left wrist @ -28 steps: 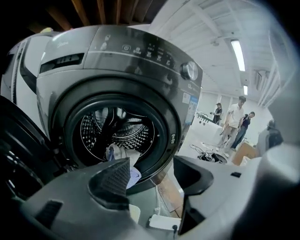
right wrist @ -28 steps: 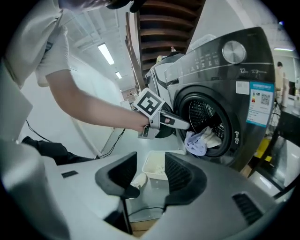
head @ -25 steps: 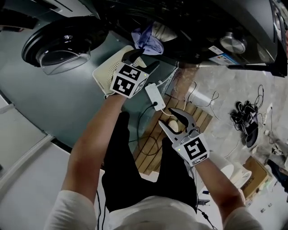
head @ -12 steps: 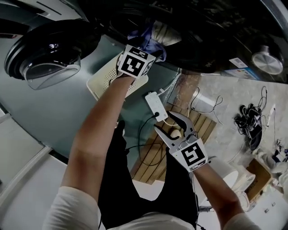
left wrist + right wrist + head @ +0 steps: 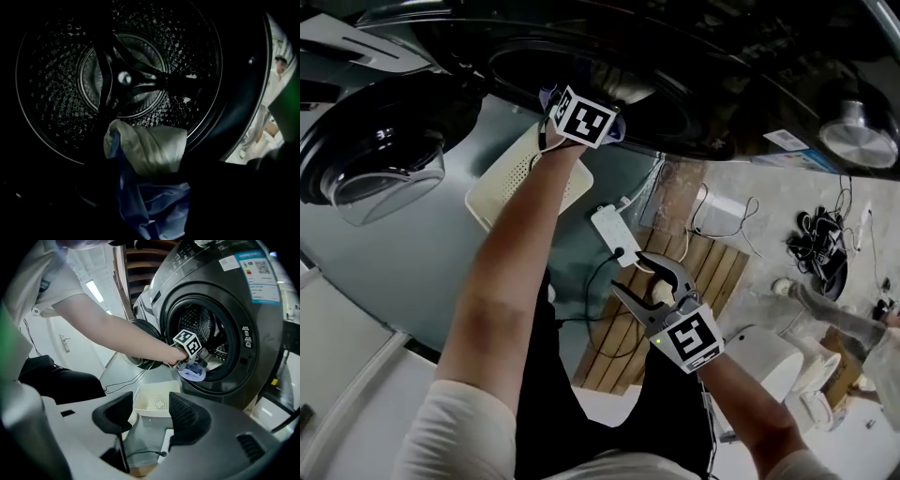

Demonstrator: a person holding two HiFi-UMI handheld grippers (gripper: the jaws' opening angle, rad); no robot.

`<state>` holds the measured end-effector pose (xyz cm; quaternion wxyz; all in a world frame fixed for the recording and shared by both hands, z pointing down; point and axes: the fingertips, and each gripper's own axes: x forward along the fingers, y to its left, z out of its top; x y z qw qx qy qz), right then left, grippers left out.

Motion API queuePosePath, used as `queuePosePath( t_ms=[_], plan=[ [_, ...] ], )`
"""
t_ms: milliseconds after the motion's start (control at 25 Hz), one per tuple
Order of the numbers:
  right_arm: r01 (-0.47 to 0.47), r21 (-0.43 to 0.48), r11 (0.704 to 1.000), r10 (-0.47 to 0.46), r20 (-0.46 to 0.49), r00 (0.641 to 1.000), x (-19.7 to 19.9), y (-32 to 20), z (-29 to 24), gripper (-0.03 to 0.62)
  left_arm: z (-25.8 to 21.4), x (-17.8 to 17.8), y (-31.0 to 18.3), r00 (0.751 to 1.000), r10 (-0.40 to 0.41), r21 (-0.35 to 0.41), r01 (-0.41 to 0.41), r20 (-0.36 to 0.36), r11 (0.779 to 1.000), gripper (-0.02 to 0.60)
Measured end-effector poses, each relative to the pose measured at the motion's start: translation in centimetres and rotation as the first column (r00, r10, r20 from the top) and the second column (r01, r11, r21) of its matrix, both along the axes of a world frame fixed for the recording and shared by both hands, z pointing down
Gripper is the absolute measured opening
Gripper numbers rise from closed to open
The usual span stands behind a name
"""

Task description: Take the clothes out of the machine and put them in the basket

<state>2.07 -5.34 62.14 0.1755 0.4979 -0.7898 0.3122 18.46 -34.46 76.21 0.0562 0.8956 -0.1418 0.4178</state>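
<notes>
Reaches left gripper (image 5: 197, 361) deeper into machine (image 5: 225, 394) than a second ago, jaws opening over clothes (image 5: 150, 150) (nothing pinched yet), holds right gripper (image 5: 643, 279) wide and empty, leaves basket (image 5: 502, 187) unfilled.

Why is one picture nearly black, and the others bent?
Left gripper view: the camera looks into the unlit drum, so only the pale and blue clothes catch light. Right gripper view: bright, but wide-angle curving bows the washing machine. Head view: dim, edges curved.
</notes>
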Motion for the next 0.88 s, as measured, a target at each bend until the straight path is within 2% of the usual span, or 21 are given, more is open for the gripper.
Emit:
queuePosePath(
  t_ms=[120,440,480,560,600,680,880],
  plan=[
    [-0.003,-0.009,1.000,0.003,0.008,1.000,0.3,0.1,0.3,0.224,2.0,-0.1,-0.3,0.997,-0.002,0.005,0.002,0.071,1.000,0.411],
    [-0.001,-0.013,1.000,0.002,0.030,1.000,0.8,0.0,0.2,0.224,4.7,0.0,-0.8,0.980,-0.020,-0.047,0.030,0.199,0.998,0.404],
    [-0.001,-0.006,1.000,0.001,0.030,1.000,0.9,-0.1,0.2,0.224,4.6,-0.1,-1.0,0.978,-0.023,-0.035,0.031,0.209,0.999,0.367],
    [-0.003,0.005,1.000,0.003,0.030,1.000,1.1,-0.3,0.1,0.224,4.5,-0.6,-1.1,0.972,-0.017,0.009,0.015,0.234,1.000,0.175],
    [-0.006,0.007,1.000,0.006,0.031,0.999,1.2,-0.3,0.1,0.224,4.5,-0.9,-1.0,0.969,-0.008,0.028,0.001,0.246,1.000,0.143],
    [-0.012,0.006,1.000,0.012,0.032,0.999,1.4,-0.5,0.0,0.224,4.3,-1.2,-0.9,0.968,-0.003,0.040,-0.008,0.252,0.999,0.107],
    [-0.037,-0.014,0.999,0.037,0.043,0.998,2.0,-1.1,-1.1,0.224,2.0,-1.4,-0.8,0.978,-0.028,0.059,0.016,0.209,0.998,0.086]
  ],
)
